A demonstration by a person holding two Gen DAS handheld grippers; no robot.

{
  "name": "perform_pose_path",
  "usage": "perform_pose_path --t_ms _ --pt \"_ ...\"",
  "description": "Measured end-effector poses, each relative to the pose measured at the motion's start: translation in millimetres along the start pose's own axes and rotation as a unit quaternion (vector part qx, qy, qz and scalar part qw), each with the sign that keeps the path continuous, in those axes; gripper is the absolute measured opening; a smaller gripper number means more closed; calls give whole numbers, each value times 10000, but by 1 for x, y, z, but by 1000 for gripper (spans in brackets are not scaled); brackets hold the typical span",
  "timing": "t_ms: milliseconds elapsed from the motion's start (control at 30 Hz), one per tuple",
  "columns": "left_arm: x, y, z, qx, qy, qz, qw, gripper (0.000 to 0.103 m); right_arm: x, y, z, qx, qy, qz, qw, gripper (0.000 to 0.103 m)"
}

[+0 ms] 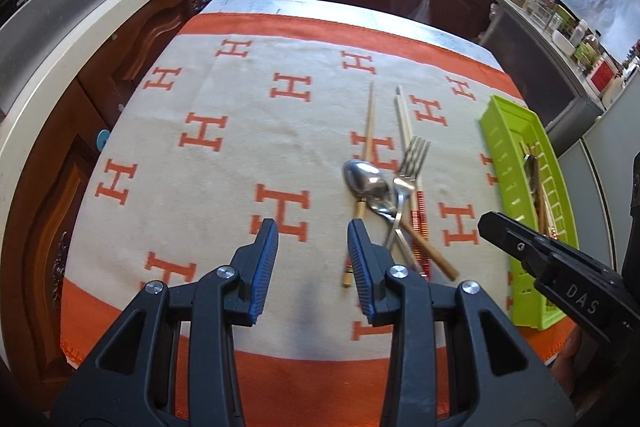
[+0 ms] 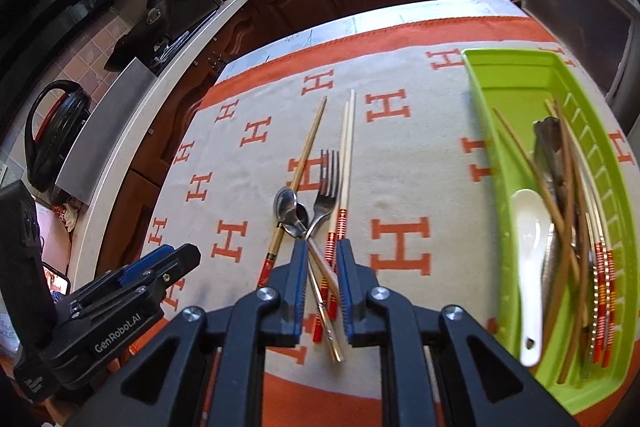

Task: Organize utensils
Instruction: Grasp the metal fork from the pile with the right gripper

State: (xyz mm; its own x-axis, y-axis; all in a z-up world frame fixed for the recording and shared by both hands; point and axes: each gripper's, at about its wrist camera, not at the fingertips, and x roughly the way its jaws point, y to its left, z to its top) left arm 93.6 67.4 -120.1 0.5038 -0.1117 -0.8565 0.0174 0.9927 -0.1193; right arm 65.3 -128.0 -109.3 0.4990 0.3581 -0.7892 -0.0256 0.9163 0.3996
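Note:
A loose pile of utensils lies on the H-patterned cloth: two metal spoons, a fork, a brown chopstick and a pale pair with red-banded handles. My right gripper hovers over the handles with its jaws a little apart; fork and chopstick handles show in the gap, and the pads do not press them. My left gripper is open and empty, just left of the spoons. The green tray on the right holds a white spoon, several chopsticks and dark utensils.
The cloth's orange border marks the table edges. Dark wooden cabinets and a pale countertop wrap around the left and far sides. A steel appliance stands close behind the tray. The right gripper is beside the left one.

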Motion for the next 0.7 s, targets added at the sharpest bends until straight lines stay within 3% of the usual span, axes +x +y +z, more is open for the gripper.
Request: perform_pose_path --t_ms 267,700 --pt "32 32 -5 -289 345 -59 9990 33 40 0 9 268 330 253 9988 16" --pt "65 41 -1 -336 555 -194 9977 33 79 -3 11 539 605 364 9960 15"
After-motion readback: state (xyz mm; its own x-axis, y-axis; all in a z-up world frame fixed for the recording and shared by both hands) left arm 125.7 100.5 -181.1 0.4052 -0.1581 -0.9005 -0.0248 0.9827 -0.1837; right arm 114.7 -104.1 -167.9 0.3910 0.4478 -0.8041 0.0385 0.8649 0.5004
